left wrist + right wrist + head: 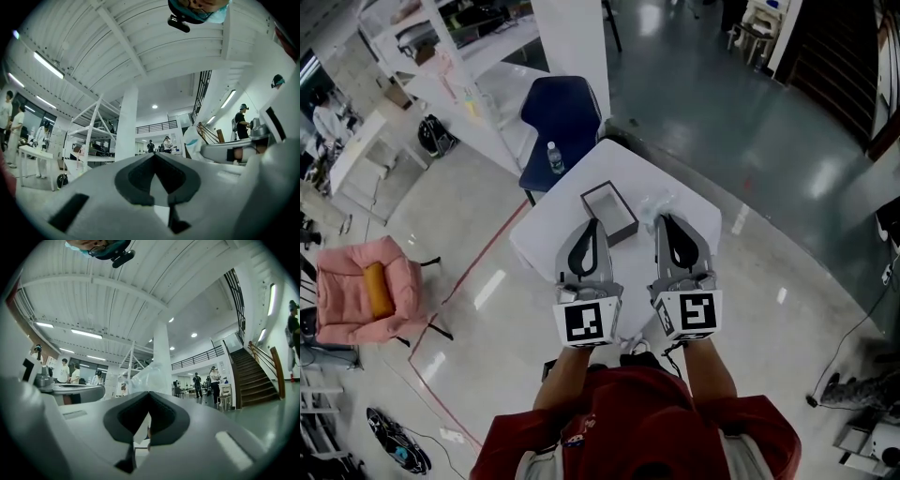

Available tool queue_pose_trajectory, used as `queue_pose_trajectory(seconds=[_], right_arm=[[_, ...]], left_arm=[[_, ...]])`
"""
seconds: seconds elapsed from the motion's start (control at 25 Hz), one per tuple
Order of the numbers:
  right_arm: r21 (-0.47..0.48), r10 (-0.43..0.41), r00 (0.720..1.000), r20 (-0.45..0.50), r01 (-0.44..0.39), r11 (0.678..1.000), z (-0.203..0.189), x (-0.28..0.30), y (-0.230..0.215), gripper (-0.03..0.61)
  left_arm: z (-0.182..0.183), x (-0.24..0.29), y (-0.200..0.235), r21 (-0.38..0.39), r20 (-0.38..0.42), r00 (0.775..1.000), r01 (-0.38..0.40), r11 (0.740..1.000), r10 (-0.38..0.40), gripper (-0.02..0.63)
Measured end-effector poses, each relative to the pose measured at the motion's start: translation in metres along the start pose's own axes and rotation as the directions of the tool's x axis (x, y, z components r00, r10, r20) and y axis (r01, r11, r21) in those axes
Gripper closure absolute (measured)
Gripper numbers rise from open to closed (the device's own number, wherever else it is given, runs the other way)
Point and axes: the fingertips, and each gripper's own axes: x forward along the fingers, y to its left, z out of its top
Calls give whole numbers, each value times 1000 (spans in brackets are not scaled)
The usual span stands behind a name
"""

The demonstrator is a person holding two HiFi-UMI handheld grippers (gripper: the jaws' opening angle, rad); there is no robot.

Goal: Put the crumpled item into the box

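Observation:
A crumpled clear plastic item (655, 205) lies on the white table (712, 281), right of a small open box (609, 213) with dark walls. My right gripper (664, 219) is shut, and its tip lies just short of the plastic. In the right gripper view the plastic (145, 376) rises right behind the closed tips (149, 393); whether any of it is pinched cannot be told. My left gripper (592, 225) is shut too, its tip at the box's near left corner. In the left gripper view the jaws (154, 153) meet with nothing between them, and the plastic (193, 138) shows to the right.
A blue chair (562, 114) with a water bottle (554, 157) on it stands past the table's far edge, next to a white column (574, 42). A pink armchair (364, 291) sits on the floor at the left. Red tape (464, 281) runs across the floor.

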Motion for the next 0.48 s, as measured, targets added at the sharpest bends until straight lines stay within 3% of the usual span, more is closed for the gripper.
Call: queue_pose_trajectory(seconds=[0.48], right_arm=[[49,88,996,-17,-87,995,-17,5,-27,575]], left_arm=[[-21,6,-20,46,-55,995,-86,995,88,611]])
